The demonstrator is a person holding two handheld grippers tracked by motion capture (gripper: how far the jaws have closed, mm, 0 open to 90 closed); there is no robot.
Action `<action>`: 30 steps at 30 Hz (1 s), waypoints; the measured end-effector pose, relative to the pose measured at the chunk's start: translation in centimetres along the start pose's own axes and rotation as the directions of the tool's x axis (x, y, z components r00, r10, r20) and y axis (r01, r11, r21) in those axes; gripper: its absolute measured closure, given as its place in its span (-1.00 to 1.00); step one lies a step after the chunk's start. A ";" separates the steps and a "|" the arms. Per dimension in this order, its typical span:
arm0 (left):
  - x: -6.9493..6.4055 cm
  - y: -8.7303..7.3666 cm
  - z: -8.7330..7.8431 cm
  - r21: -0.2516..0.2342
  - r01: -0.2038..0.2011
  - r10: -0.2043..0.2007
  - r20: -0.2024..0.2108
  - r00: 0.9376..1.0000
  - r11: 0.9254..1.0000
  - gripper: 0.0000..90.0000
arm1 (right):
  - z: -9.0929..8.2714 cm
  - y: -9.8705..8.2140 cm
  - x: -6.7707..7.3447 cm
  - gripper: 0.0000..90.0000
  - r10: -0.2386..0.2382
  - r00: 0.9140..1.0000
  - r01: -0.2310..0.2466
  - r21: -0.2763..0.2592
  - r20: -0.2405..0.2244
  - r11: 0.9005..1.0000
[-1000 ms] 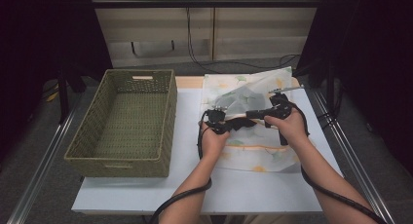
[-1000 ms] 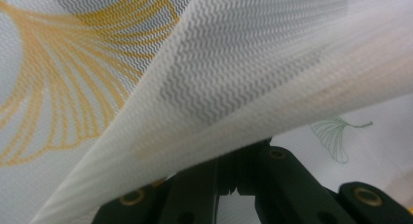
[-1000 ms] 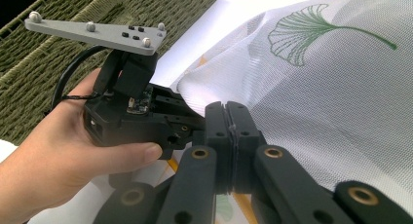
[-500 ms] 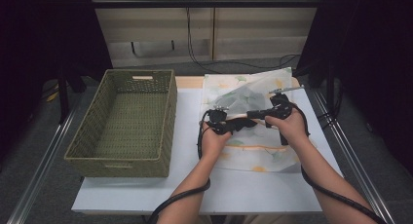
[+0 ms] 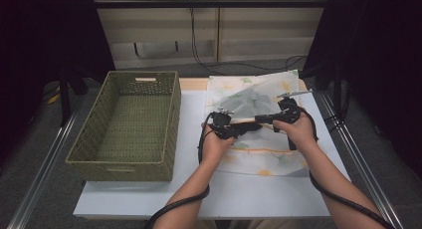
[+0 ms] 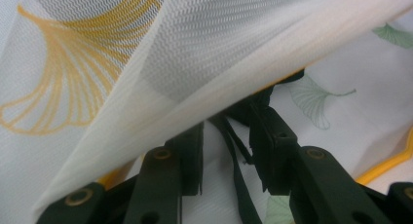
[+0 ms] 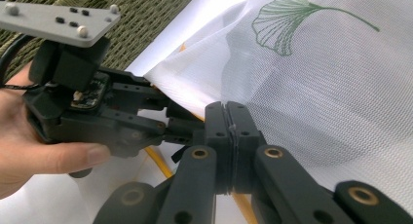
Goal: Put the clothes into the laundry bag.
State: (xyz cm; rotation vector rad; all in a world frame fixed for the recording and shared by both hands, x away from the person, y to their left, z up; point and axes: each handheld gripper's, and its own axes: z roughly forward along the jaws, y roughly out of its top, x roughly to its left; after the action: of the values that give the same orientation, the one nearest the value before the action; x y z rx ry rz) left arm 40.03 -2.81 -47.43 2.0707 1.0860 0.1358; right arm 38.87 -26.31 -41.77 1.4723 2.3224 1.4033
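Note:
A white mesh bag (image 5: 254, 154) printed with ginkgo leaves and edged in yellow lies on the white table (image 5: 199, 189). Both grippers meet over its middle, where a fold of mesh (image 6: 170, 53) is lifted. My right gripper (image 7: 227, 117) (image 5: 259, 120) is shut on that raised edge of the bag (image 7: 302, 87). My left gripper (image 6: 226, 156) (image 5: 244, 127) faces it, and its jaws have just been opening. They stand apart, with a thin black strap (image 6: 236, 170) hanging loose between them. The left gripper (image 7: 170, 119) nearly touches the right one's tips.
A woven green basket (image 5: 124, 164) stands on the table's left half, close to the bag. Cables (image 5: 199, 55) hang down the back wall. A metal rail (image 5: 358, 159) runs along the table's right side.
Both hands have kept their place over the bag, and the bag has not shifted.

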 end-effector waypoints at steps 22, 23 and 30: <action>0.0 -0.5 0.4 0.035 -0.005 0.005 0.020 1.000 0.999 0.93 | -0.1 -0.1 -0.3 0.99 0.012 1.000 -0.012 -0.004 0.005 1.000; 0.0 -0.5 0.6 0.022 0.003 -0.003 0.014 1.000 1.000 0.93 | -0.2 0.0 -0.3 0.99 0.010 1.000 -0.010 -0.003 0.004 1.000; 0.2 -0.1 1.3 -0.012 0.011 -0.012 -0.022 1.000 1.000 0.93 | -0.3 0.0 -0.3 0.99 0.004 1.000 -0.004 -0.003 -0.005 1.000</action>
State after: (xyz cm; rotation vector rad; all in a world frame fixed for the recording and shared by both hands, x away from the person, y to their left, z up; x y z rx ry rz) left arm 40.61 -3.42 -48.41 2.0569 1.1080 0.1595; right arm 38.91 -26.67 -41.69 1.4760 2.3203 1.4118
